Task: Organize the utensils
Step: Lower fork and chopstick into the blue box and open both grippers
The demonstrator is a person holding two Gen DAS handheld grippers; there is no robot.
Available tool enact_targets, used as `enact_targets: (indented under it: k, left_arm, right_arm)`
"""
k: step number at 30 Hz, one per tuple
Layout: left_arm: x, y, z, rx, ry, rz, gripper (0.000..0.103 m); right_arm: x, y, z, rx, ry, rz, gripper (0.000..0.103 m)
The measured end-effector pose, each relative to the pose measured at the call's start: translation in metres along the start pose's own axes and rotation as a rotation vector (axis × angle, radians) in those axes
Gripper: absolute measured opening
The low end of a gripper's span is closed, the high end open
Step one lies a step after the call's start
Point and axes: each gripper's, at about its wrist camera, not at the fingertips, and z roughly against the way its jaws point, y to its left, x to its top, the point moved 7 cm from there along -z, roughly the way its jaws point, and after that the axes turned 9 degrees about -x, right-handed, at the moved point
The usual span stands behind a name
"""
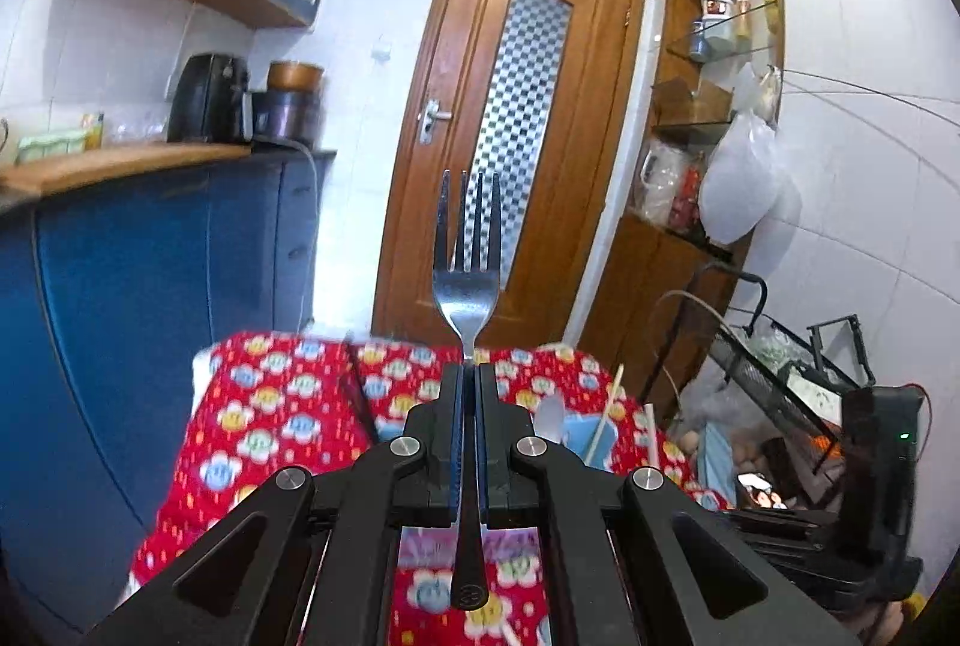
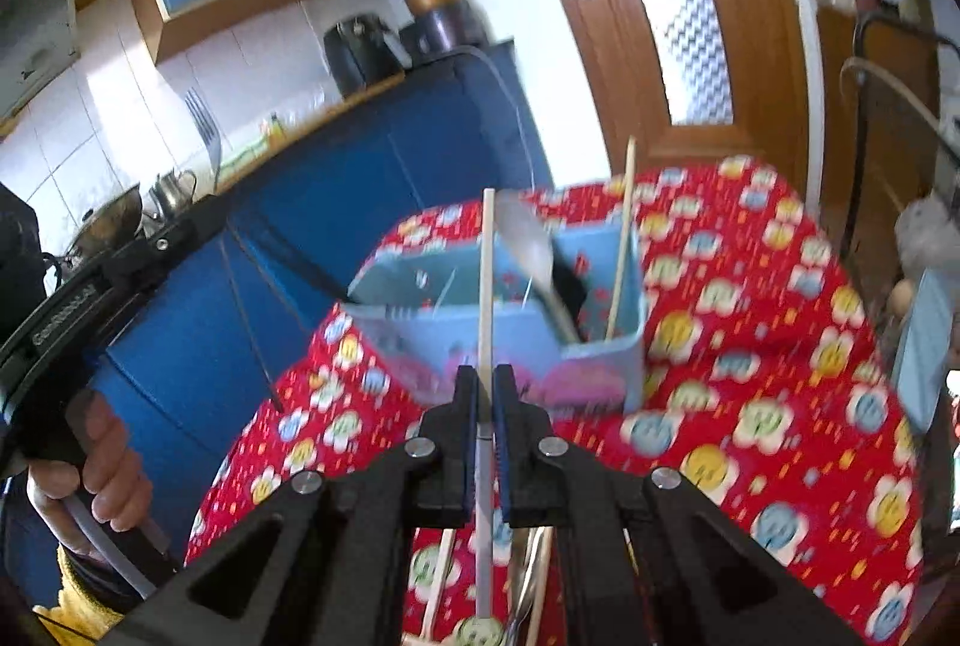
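The left gripper (image 1: 470,376) is being kept pressed together on a metal fork (image 1: 467,280), pinched at the neck with the tines pointing up and away and the dark handle running back under the jaws; a hold this near the head probably keeps the fork from swinging. The right gripper (image 2: 486,382) is likewise being kept pinched on a pale chopstick (image 2: 487,286), gripped partway along so that a long stretch stands out ahead of the jaws and the rest trails back beneath them. Both pieces are being held in the air above the table (image 2: 780,346), which is being covered by a red flowered cloth. Just beyond the right claw, toward the far edge of the table, a light-blue divided holder (image 2: 516,322) is standing; a spoon (image 2: 531,250) is leaning in it bowl-up, and a second chopstick (image 2: 621,250) is standing in its right-hand compartment. That upright sorting suggests the held chopstick is being lined up to join its mate, though the compartment meant for the fork cannot be told. More utensils are lying on the cloth at the near edge, under the right jaws, blurred. A hand (image 2: 90,466) is seen gripping the left tool's handle in the right wrist view.
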Motion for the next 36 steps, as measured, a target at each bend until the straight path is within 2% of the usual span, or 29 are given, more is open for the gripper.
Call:
enact_targets:
  k: [4,11,16,20,27,33,36]
  left_arm:
    - [0.013,-0.003,-0.017,-0.009,-0.021,-0.019,0.003]
    - [0.03,0.007,-0.042,0.043,-0.079,-0.053,0.003]
    - [0.026,0.011,-0.063,0.052,-0.069,-0.045,0.003]
    - [0.017,0.014,-0.077,0.078,-0.076,-0.075,0.003]
    - [0.006,0.02,-0.09,0.096,-0.051,-0.067,0.003]
    - [0.005,0.019,-0.089,0.086,-0.044,-0.058,0.006]
    - [0.004,0.018,-0.087,0.084,-0.04,-0.056,0.009]
  right_arm:
    - [0.02,-0.001,-0.004,-0.025,-0.073,0.01,0.006]
    - [0.054,-0.006,-0.01,-0.072,-0.202,0.05,0.007]
    - [0.072,-0.008,-0.02,-0.08,-0.279,0.063,0.007]
    - [0.081,-0.011,-0.031,-0.091,-0.339,0.072,0.007]
    - [0.084,-0.016,-0.049,-0.093,-0.379,0.103,0.007]
    - [0.078,-0.021,-0.06,-0.075,-0.345,0.102,0.008]
    - [0.077,-0.021,-0.06,-0.073,-0.338,0.102,0.013]
